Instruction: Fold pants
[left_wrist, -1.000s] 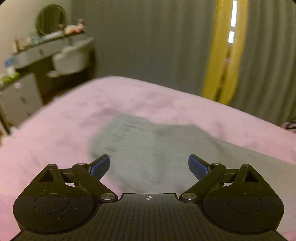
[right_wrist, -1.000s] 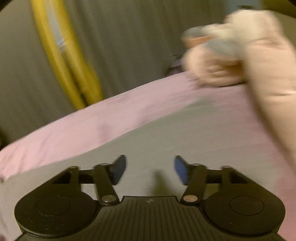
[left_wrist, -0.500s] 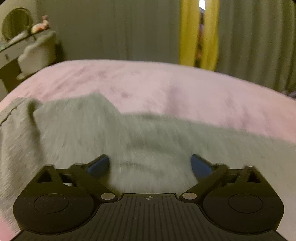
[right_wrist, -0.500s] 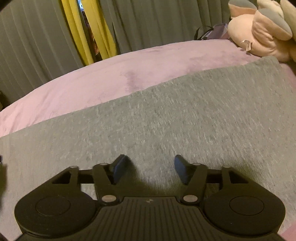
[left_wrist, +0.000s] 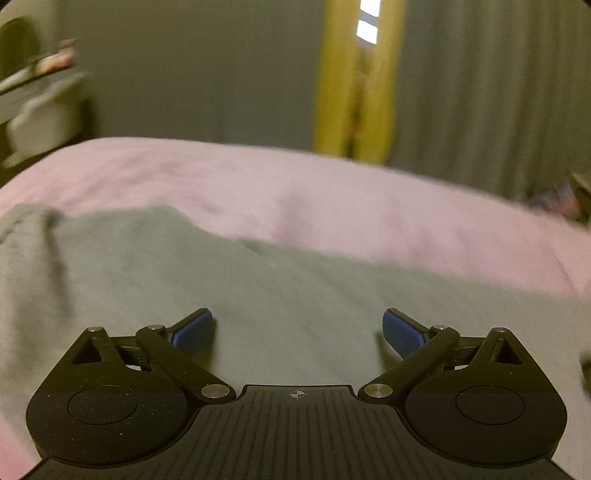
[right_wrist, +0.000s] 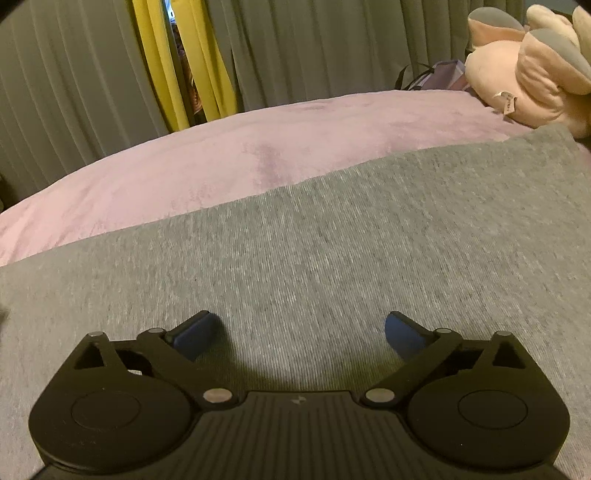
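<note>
The grey pants (right_wrist: 332, 229) lie spread flat on the bed's pink blanket (right_wrist: 229, 158), one long straight edge running across the right wrist view and the cloth reaching almost to the plush toy (right_wrist: 532, 77) at the far right. In the left wrist view the pants (left_wrist: 184, 266) show a bump and a shallow crease near their far edge, so that end is less smooth. Whether a first fold is already made I cannot tell; the visible layer looks single and long, so most of the folding seems left. The right hand-held gripper (right_wrist: 301, 328) has just been opening, nothing between its jaws, blue pads wide apart over the cloth. The left hand-held gripper (left_wrist: 298, 326) is likewise wide open and empty above the fabric. Grey and yellow curtains (right_wrist: 177, 62) hang behind the bed.
</note>
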